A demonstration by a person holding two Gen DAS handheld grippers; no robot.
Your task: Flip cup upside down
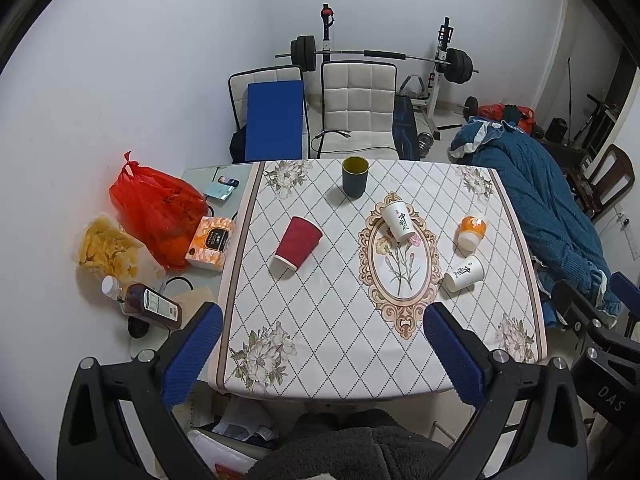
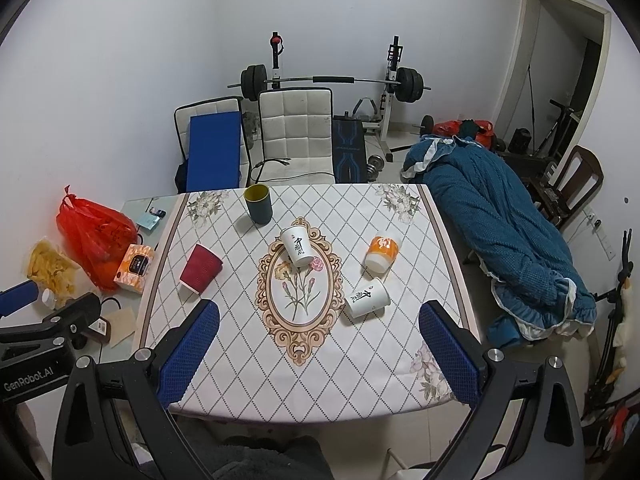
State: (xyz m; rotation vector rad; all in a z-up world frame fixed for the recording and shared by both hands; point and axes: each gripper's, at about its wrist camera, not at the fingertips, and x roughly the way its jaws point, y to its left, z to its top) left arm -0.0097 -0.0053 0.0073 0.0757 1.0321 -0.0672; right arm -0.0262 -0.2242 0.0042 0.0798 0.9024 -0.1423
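A dark green cup (image 1: 355,176) (image 2: 259,203) stands upright, mouth up, at the far side of the patterned tablecloth (image 1: 320,312) (image 2: 360,360). A red paper cup (image 1: 297,243) (image 2: 200,268), two white paper cups (image 1: 398,221) (image 1: 464,273) (image 2: 296,245) (image 2: 367,297) and an orange-and-white cup (image 1: 472,232) (image 2: 382,253) stand mouth down. My left gripper (image 1: 323,354) and right gripper (image 2: 319,354) are both open and empty, held above the table's near edge, well short of the cups.
Left of the cloth lie a red plastic bag (image 1: 154,208), a tissue box (image 1: 211,243), a bag of chips (image 1: 106,250) and a brown bottle (image 1: 154,306). Two white chairs (image 1: 356,108) stand behind the table. A blue quilt (image 2: 500,240) lies to the right.
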